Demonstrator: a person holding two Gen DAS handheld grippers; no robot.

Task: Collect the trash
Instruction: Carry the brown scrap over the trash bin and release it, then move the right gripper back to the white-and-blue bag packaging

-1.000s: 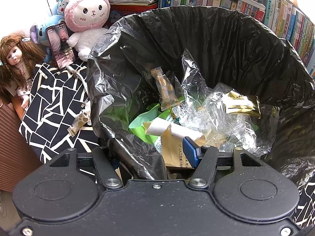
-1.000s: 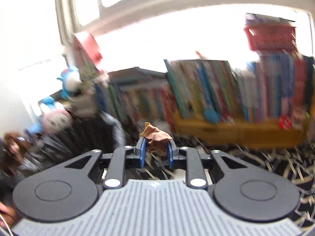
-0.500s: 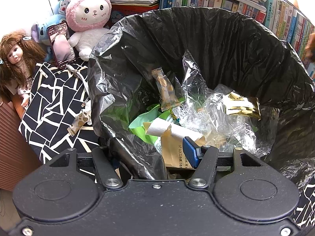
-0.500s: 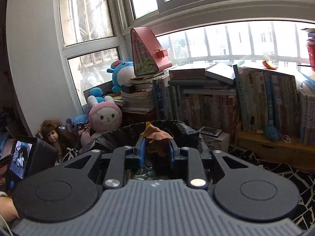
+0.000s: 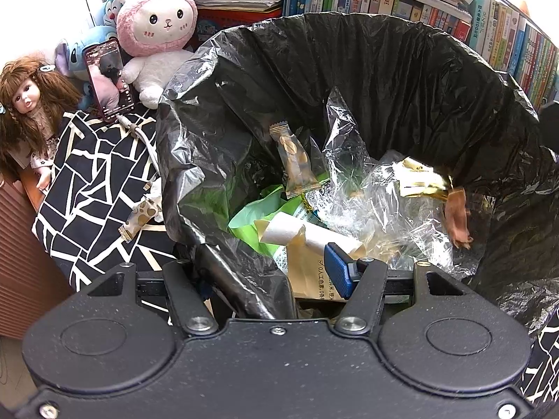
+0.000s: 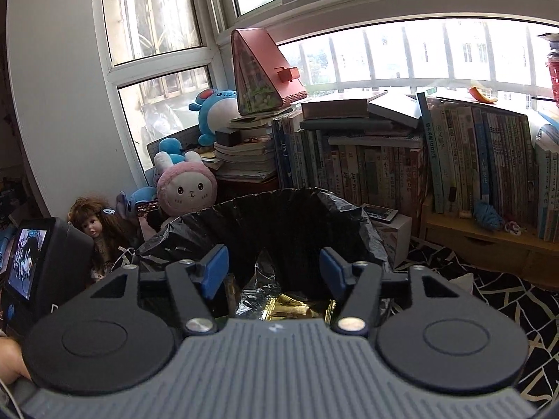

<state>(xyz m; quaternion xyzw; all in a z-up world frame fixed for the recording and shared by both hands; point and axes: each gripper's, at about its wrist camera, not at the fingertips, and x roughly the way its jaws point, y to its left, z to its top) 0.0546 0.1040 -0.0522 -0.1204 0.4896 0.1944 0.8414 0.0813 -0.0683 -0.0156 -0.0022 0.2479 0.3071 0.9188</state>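
Right tool (image 6: 274, 272) had just opened over the bin; the brown scrap (image 5: 457, 218) it pinched earlier had left its pads.

The right tool's blue pads (image 6: 215, 272) stood spread wide with nothing between them, held above the rim of the black bin bag (image 6: 370, 230). The brown scrap lay inside the bag at its right side, against the clear plastic film (image 5: 380, 209) and just beside a gold wrapper (image 5: 421, 181). The left tool (image 5: 276, 272) had not moved: its fingers straddled the near edge of the bag (image 5: 384, 70), one blue pad (image 5: 337, 269) inside and the other hidden behind the plastic, so a firm grip could not be confirmed. A small spotted wrapper (image 5: 139, 218) lay outside the bag on the black-and-white patterned cloth (image 5: 87, 174).
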